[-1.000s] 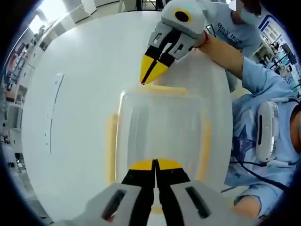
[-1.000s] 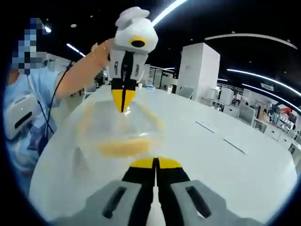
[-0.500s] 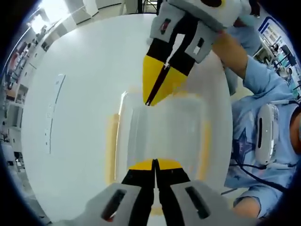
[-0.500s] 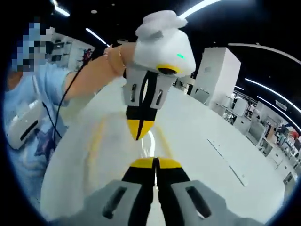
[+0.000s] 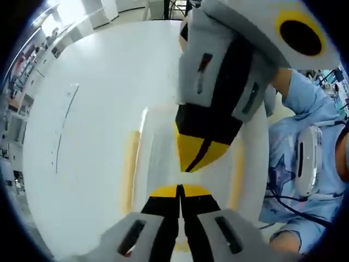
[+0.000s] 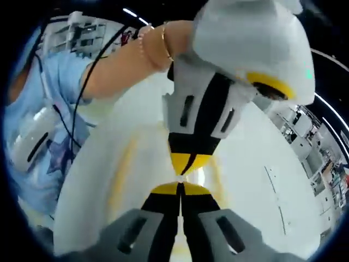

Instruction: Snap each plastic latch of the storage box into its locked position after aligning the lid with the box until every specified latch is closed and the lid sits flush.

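A clear storage box (image 5: 158, 147) with its lid on lies on the white table, a yellow latch (image 5: 130, 166) along its left side and another yellow latch (image 5: 238, 174) along its right. My left gripper (image 5: 180, 188) is shut and empty over the near part of the lid. My right gripper (image 5: 192, 164) reaches in from the top right, shut, its yellow tips just beyond mine above the lid. In the right gripper view, my right gripper (image 6: 180, 186) is shut and nearly tip to tip with the left gripper (image 6: 184, 170) over the box (image 6: 144, 164). The far end of the box is hidden.
The white table (image 5: 98, 82) spreads wide to the left of the box, marked by a thin line (image 5: 64, 125). A person in a blue shirt (image 5: 289, 180) stands close at the right. A forearm with a bracelet (image 6: 122, 63) holds the left gripper.
My right gripper has come from the far end of the box along the lid toward my left gripper, and the two shut tips now almost meet. The box has stayed put.
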Demonstrator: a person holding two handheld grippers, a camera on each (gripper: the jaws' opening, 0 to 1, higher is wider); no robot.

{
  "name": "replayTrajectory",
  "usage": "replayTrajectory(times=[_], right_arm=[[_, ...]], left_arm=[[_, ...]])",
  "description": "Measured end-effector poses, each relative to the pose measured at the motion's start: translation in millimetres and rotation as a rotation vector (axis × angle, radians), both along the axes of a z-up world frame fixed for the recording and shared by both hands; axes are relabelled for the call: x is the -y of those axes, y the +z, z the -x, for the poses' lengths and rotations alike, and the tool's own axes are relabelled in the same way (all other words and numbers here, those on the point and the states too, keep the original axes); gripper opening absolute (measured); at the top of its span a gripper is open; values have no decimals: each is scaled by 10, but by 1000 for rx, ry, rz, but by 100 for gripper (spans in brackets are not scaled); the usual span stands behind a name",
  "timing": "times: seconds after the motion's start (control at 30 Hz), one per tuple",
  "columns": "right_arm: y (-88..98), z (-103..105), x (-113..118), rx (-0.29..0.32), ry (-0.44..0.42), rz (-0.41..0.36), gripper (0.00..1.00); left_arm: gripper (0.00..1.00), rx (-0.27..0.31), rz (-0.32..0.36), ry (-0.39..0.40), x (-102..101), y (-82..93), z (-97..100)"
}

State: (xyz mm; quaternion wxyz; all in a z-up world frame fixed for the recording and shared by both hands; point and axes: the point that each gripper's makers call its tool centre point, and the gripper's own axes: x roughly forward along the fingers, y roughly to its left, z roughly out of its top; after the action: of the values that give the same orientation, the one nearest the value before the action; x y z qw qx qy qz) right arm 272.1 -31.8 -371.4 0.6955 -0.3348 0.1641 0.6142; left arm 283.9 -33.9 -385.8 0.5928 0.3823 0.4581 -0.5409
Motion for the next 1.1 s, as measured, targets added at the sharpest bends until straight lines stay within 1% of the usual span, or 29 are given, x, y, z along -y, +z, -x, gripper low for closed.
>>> replayTrajectory(times=[0.13, 0.2, 0.27, 0.33, 0.37, 0.43, 0.53, 0.63, 0.73, 0.83, 0.9, 0.97, 1.1], right_arm=[[-49, 45, -49, 6, 16, 34, 0], [-124, 35, -44, 10, 7, 76, 0], [-121, 38, -87, 29, 2, 81, 0], [-112, 36, -72, 70, 11, 114, 0], [-116, 47, -86, 70, 3, 121, 0], [-118, 42, -103, 69, -14, 142, 0], [-123, 44, -102, 79, -26, 169, 0], [-126, 51, -109, 116, -24, 201, 0], [-125, 53, -111, 147, -37, 232, 0], [-126, 56, -111, 179, -32, 274, 0], [-127, 61, -117, 210, -21, 310, 0], [-130, 69, -128, 226, -19, 333, 0], [-126, 70, -127, 243, -22, 354, 0]], left_arm=[[0, -7, 20, 8, 10, 2, 2], [0, -10, 27, 10, 13, 4, 3], [0, -9, 37, 11, 14, 3, 4], [0, -8, 50, 10, 8, -1, 8], [0, -8, 54, 10, 8, -1, 7], [0, -4, 71, -3, 9, 2, 14], [0, 22, 111, -53, 14, 9, 26], [0, 36, 152, -84, 1, 16, 39], [0, 35, 193, -91, -19, 27, 38], [0, 28, 223, -103, -52, 32, 58], [0, 14, 238, -113, -109, 39, 89], [0, 8, 252, -114, -157, 44, 101], [0, 11, 277, -104, -261, 44, 124]])
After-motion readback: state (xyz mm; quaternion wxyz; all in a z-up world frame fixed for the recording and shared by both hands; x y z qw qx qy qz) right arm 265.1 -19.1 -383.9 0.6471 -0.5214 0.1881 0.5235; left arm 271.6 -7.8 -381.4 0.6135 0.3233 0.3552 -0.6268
